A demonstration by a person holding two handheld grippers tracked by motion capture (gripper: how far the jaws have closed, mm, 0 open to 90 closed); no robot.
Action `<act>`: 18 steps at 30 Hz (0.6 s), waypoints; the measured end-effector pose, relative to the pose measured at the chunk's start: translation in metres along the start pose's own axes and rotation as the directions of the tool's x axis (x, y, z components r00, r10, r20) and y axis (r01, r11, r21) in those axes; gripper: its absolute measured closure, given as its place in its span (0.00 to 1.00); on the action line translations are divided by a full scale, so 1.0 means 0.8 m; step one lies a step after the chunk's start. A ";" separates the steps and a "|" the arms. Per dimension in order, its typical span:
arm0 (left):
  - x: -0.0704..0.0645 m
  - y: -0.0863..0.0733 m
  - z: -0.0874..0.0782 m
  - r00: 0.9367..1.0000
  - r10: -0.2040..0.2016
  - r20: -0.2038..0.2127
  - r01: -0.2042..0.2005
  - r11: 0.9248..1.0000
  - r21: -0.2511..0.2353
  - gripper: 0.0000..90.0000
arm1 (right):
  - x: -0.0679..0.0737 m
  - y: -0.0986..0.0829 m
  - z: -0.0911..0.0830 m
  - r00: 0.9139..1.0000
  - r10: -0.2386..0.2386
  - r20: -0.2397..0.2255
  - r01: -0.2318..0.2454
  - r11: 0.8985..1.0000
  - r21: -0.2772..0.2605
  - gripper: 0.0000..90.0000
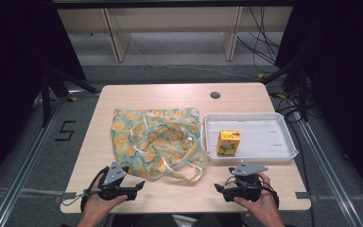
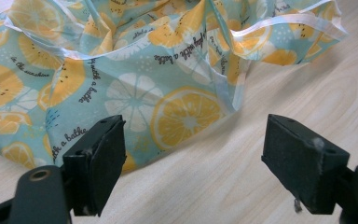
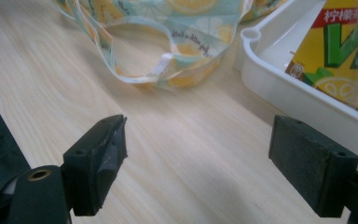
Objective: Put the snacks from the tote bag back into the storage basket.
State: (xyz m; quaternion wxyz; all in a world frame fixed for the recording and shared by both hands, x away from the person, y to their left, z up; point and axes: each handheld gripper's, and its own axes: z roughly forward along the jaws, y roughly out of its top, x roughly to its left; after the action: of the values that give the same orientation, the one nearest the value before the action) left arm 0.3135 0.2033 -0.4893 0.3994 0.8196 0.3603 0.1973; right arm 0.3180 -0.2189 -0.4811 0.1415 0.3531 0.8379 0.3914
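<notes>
Claws point(image 2: 193, 149) gape before crumpled fabric bag point(image 2: 121, 70).

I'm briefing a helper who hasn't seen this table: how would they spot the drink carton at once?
Look at the wooden table, then at the white tray on its right side. The drink carton stands in the tray's left part, the sole item inside. It is a small yellow box with green lettering, unlike the soft, flat lemon-print bag beside the tray.
</notes>
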 end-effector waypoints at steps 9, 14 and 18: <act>0.000 0.000 0.000 1.000 0.001 -0.001 -0.001 1.000 0.003 0.23 | -0.001 -0.013 -0.002 1.000 0.008 0.007 -0.008 1.000 0.029 0.21; 0.000 0.000 0.001 1.000 0.000 -0.001 0.000 1.000 0.002 0.23 | 0.000 -0.014 -0.001 1.000 0.008 0.000 -0.008 0.999 0.033 0.21; 0.000 0.000 0.001 1.000 0.001 -0.001 -0.001 1.000 0.004 0.23 | 0.000 -0.013 -0.002 1.000 0.016 0.001 -0.016 0.999 0.034 0.21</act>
State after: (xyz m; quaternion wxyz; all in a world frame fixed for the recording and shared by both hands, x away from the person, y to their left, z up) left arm 0.3139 0.2032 -0.4895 0.3975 0.8204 0.3606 0.1972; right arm 0.3119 -0.2246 -0.4881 0.1326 0.3623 0.8416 0.3780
